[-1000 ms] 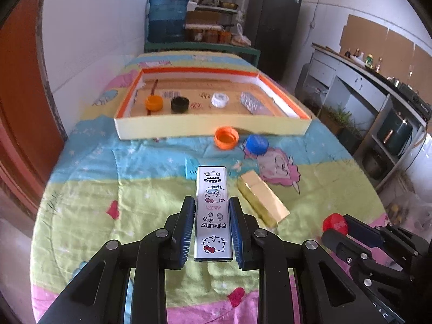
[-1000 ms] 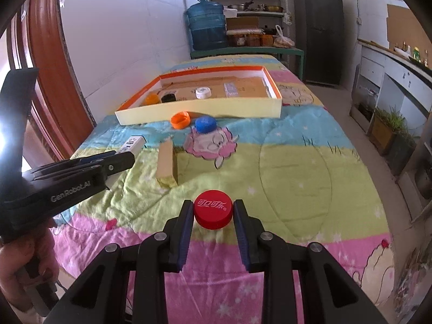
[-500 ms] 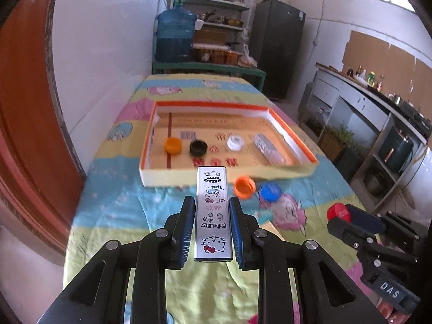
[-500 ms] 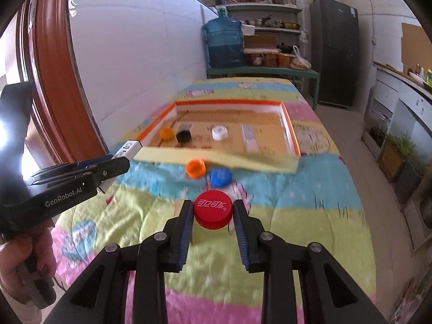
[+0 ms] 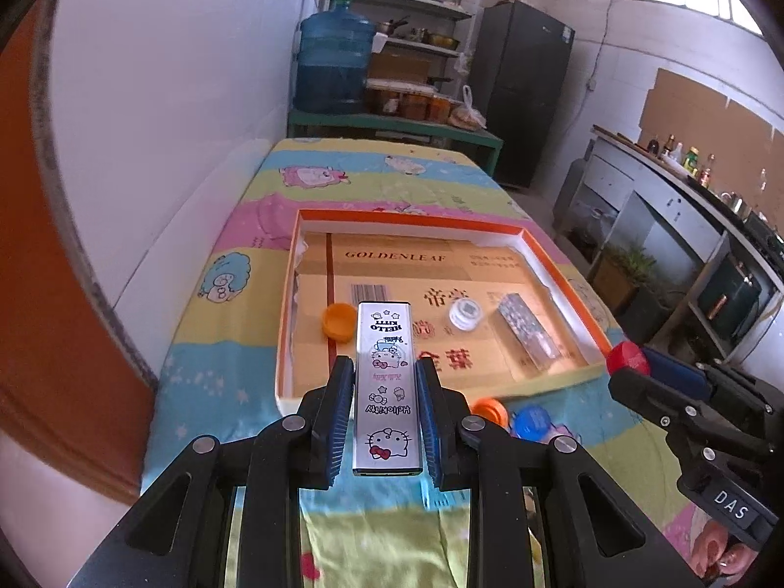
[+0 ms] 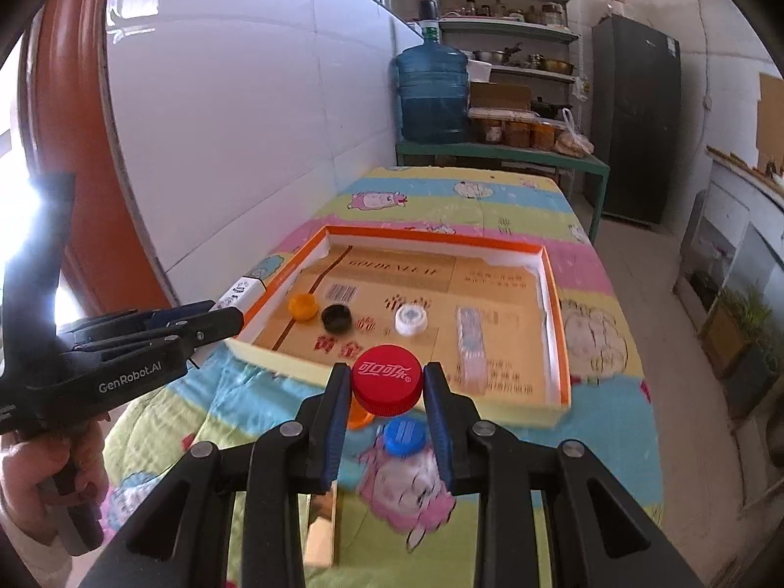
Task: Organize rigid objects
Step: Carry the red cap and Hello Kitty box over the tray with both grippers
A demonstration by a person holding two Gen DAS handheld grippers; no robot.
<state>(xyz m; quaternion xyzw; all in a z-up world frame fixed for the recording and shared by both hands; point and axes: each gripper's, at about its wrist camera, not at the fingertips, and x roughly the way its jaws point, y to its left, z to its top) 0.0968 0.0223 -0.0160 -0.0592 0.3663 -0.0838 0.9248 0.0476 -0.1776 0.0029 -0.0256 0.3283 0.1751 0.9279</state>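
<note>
Setting: kitchen-like room; a table under a striped cartoon cloth (image 6: pixel 514 196), white wall on the left, shelves and a blue water jug (image 5: pixel 335 66) at the far end.
Left gripper (image 5: pixel 384 392): closed on a slim Hello Kitty tin (image 5: pixel 387 382), pads flat against its long sides; the tin points away and its far end overlaps the near edge of the tray in the left wrist view.
Right gripper (image 6: pixel 388 389): clamped on a red bottle cap (image 6: pixel 387 379), printed top facing up, held above the tray's near wall.
Tray (image 6: pixel 441 237): shallow cardboard box with an orange rim, mid-table.
Inside tray: orange cap (image 6: pixel 302 306) and black cap (image 6: pixel 336 317) side by side at the left; white cap (image 6: pixel 411 319) near the middle; a silvery foil-wrapped block (image 5: pixel 526 330) to the right.
Outside tray: an orange cap on the cloth (image 5: pixel 490 411) and a blue cap (image 6: pixel 404 436) just beside it, both close to the near wall.
Near edge: a gold block (image 6: pixel 323 529) lying on the cloth, partly hidden by the right gripper's fingers.
</note>
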